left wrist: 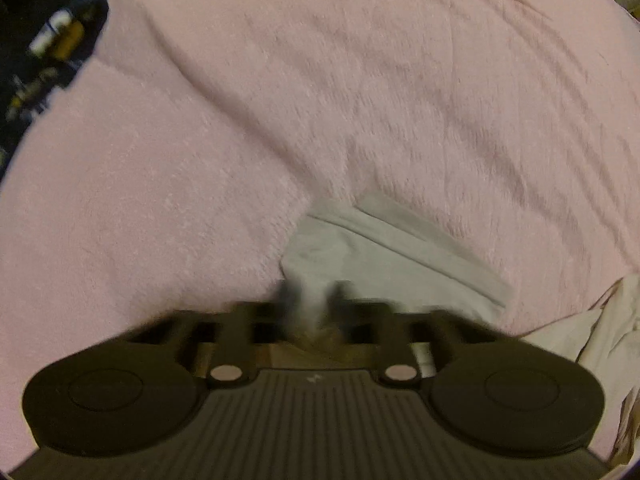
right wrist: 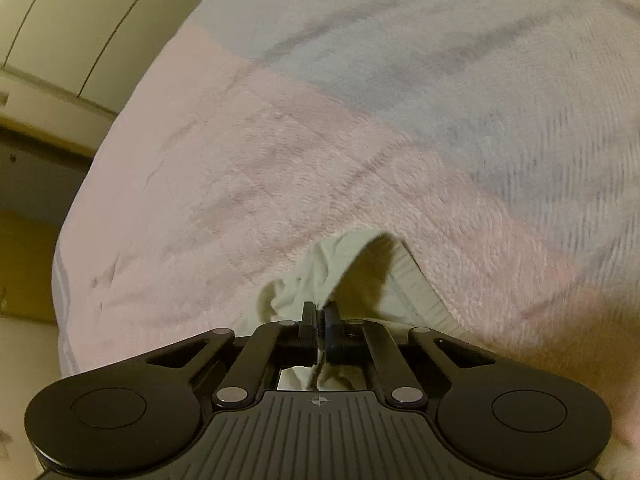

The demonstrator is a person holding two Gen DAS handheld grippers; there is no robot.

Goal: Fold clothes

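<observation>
The right tongs (right wrist: 320,314) are pinched together on a fold of the pale garment (right wrist: 320,268), a sliver of cloth showing between the two dark pads, with the cloth rising just ahead of them into a small tent. The left tongs (left wrist: 312,298) are blurred, yet they too look closed on the garment (left wrist: 380,248), whose grey-white cloth runs right into the narrow gap between the pads. The garment lies at the near edge of a fluffy pink blanket (left wrist: 200,160), which spreads away from both tongs; in the right wrist view the blanket (right wrist: 240,160) gives way farther off to a pale bluish band. The step in hand seems to be taking up the garment by two points of one edge. To do it well, I judge that both grips should sit deep enough to catch all layers, and the two hands should lift together and draw slightly apart, so the edge goes taut before it is carried over. In the left view a flat hemmed band (left wrist: 432,240) gives the garment's long axis, running from near the middle of the picture down towards the lower right; which end is which cannot be told. Dark things (left wrist: 44,40) lie off the blanket at the upper left.
</observation>
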